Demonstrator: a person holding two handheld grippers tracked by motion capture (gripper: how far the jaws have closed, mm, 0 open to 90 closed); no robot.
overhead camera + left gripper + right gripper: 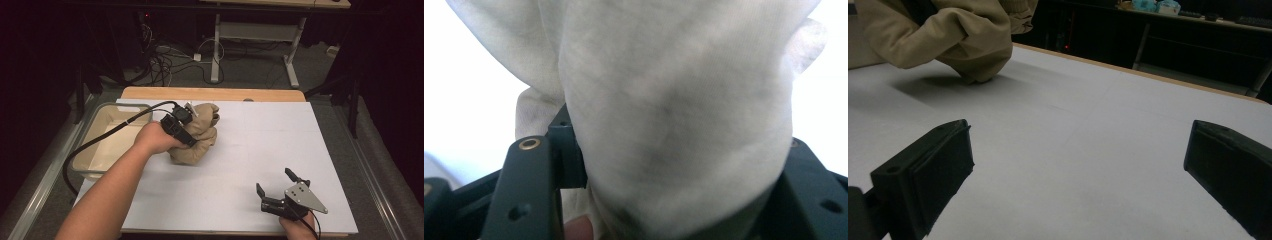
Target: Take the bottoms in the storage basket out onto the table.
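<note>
A bunched beige cloth [197, 134] is held a little above the white table sheet [250, 145], left of centre. My left gripper [187, 122] is shut on it; in the left gripper view the cloth [674, 115] bulges between the black jaws and hides their tips. Only its lowest fold touches the sheet in the right gripper view, where the cloth [953, 37] hangs at upper left. My right gripper [276, 182] rests near the front right edge, jaws wide apart, with nothing between its fingers [928, 175].
A shallow clear plastic bin [107, 137] stands at the table's left edge, just beside the held cloth. The left gripper's cable [100, 137] arcs over the bin. A wooden table edge [215, 93] shows at the back; desk legs and cables lie on the floor beyond.
</note>
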